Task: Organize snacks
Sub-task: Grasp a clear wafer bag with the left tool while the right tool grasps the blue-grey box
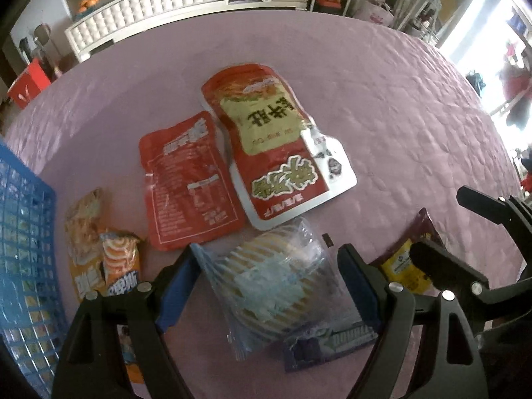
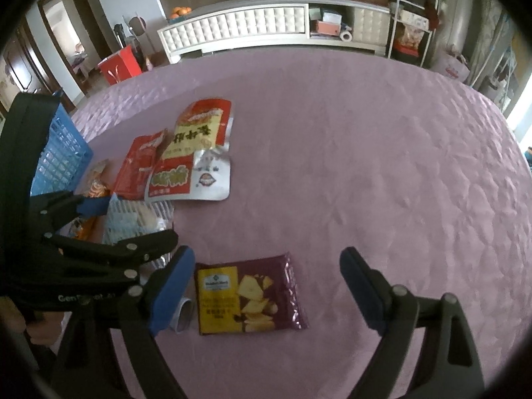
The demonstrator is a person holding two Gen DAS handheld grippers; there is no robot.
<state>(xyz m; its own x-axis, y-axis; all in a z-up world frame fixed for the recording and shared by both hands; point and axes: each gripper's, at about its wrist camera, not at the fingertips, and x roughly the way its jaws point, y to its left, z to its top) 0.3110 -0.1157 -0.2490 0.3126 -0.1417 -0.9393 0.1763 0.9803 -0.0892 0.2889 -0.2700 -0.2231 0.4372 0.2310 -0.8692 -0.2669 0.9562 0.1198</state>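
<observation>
Left gripper (image 1: 266,286) hanging spread around clear cracker bag (image 1: 266,282); right gripper (image 2: 266,289) spread over purple chip packet (image 2: 249,296). Risk: slippery film sliding out, crackers crushing. Blue basket (image 1: 23,232) sitting left.

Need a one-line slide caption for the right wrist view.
Open right gripper straddles a purple-and-yellow chip packet on the pink tablecloth; blue basket at left.
</observation>
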